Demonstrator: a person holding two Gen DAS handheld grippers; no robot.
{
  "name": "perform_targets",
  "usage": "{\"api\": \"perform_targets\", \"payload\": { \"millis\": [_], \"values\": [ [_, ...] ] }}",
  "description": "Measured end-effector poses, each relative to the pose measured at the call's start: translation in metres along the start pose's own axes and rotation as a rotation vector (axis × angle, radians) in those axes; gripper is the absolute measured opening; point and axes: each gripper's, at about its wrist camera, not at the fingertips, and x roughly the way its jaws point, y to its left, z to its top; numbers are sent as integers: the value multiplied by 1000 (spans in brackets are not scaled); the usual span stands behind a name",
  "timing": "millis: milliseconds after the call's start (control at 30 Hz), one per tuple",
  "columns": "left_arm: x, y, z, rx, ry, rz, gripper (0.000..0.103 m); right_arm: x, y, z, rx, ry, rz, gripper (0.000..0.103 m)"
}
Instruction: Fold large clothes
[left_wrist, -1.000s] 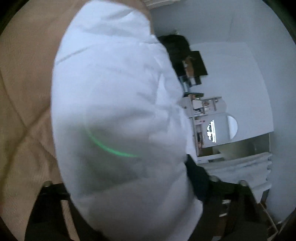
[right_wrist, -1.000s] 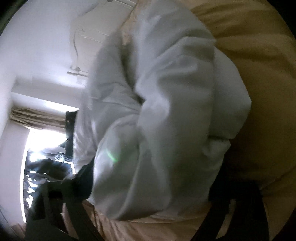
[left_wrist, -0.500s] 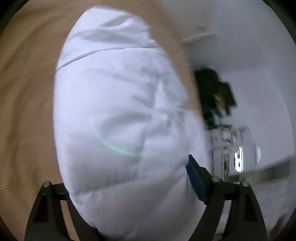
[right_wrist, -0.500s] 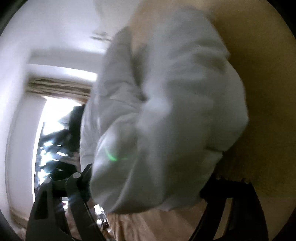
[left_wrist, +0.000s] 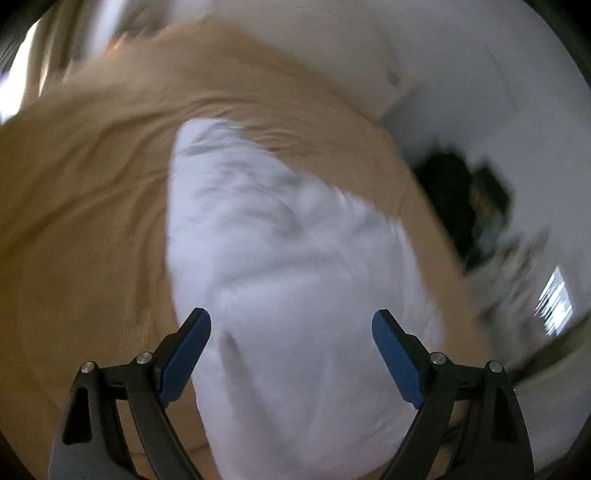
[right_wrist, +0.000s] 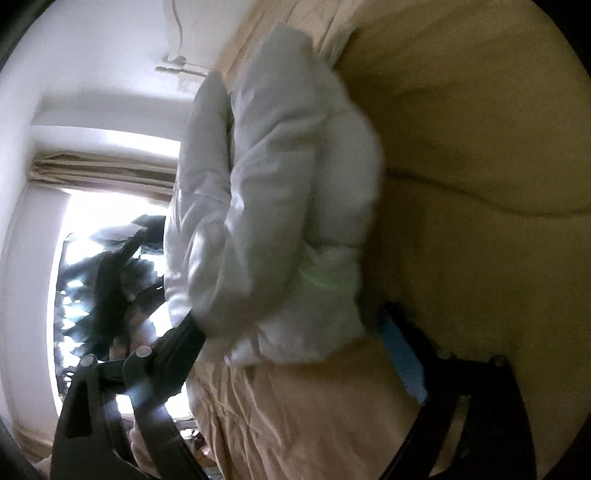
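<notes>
While the white padded jacket (left_wrist: 291, 266) is lying bundled on the tan bedspread (left_wrist: 92, 206), the left gripper (left_wrist: 291, 325) is hovering spread above its near end; the right gripper (right_wrist: 291, 332) is opening, jacket's near edge between its jaws.

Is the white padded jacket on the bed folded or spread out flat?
Folded. The white jacket lies as a thick, bunched bundle of stacked layers on the tan bedcover, not flat.

The white padded jacket (left_wrist: 295, 266) lies bunched in a thick, puffy bundle on the tan bed (left_wrist: 92, 221), its quilted folds rolled over one another. It sits near the bed's edge, long side running away from me, creased and lumpy.
</notes>
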Motion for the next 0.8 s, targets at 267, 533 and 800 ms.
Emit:
{"api": "perform_targets", "payload": {
  "millis": [267, 533, 800],
  "values": [
    [-4, -23, -41, 266, 40, 91, 101, -37, 127, 32, -419, -193, -186, 66],
    [-9, 11, -43, 288, 36, 80, 103, 94, 172, 131, -455, 25, -145, 50],
    [-59, 40, -37, 142, -25, -21, 95, 104, 69, 139, -223, 60, -251, 0]
  ]
}}
